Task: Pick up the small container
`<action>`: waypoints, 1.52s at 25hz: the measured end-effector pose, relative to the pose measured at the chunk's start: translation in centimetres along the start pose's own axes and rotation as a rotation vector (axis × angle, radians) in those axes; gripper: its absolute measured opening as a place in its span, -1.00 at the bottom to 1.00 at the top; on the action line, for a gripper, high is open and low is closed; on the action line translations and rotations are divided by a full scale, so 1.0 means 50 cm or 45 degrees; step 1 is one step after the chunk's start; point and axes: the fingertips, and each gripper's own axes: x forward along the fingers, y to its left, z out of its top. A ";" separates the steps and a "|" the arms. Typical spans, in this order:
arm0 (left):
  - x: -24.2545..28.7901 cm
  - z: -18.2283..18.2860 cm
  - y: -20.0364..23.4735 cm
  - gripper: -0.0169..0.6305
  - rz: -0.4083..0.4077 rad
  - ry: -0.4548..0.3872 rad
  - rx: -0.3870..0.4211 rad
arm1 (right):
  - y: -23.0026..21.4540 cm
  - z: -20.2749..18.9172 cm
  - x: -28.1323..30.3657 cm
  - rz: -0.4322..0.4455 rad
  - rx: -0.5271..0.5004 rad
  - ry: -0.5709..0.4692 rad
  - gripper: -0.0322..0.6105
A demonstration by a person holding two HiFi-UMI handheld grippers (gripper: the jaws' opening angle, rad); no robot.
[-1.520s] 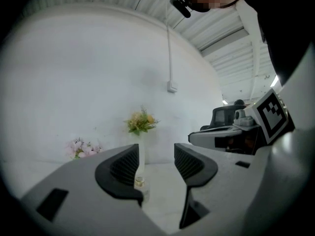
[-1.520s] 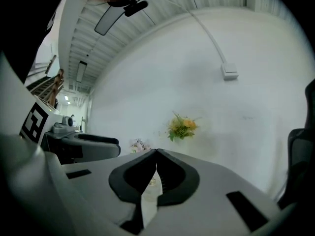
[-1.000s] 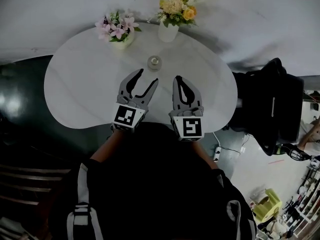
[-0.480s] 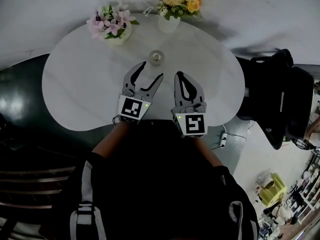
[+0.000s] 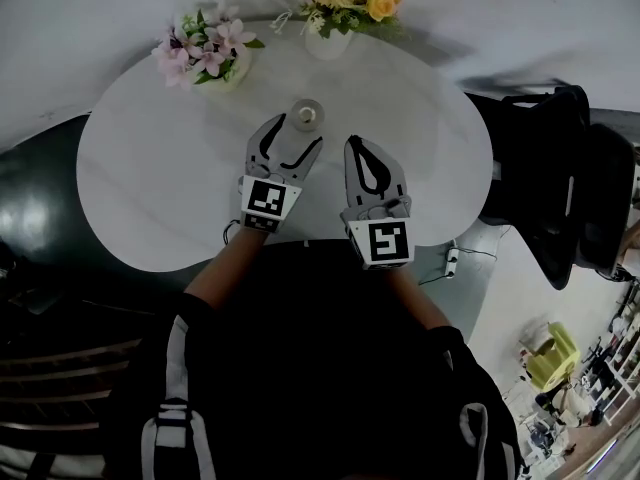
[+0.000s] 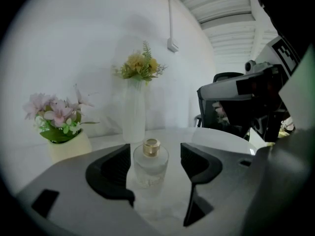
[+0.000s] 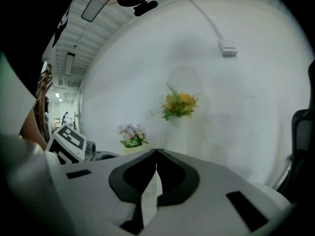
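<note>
Pickup not yet made: the small container, a clear bottle with a gold cap, stands on the white desk. The left tool points at it toward 12 o'clock, jaws opening, the bottle lined up in their gap with neither pad pressing on it. The right tool is at the bottle's 5 o'clock, jaws closed on nothing. Left to do: close and lift. No brand or label is readable on the bottle; the only print is the square markers on the tools

Two claws, one small container, two flower vases, one table.
</note>
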 end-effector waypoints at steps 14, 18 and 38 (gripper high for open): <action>0.078 -0.078 0.018 0.09 -0.058 0.120 0.000 | -0.010 -0.046 0.024 -0.030 0.052 0.090 -0.83; 0.093 -0.082 0.019 0.10 -0.083 0.119 0.001 | -0.005 -0.063 0.027 -0.021 0.064 0.120 -0.83; 0.101 -0.061 0.009 0.08 -0.087 0.104 0.073 | -0.004 -0.052 0.003 -0.047 0.051 0.084 -0.83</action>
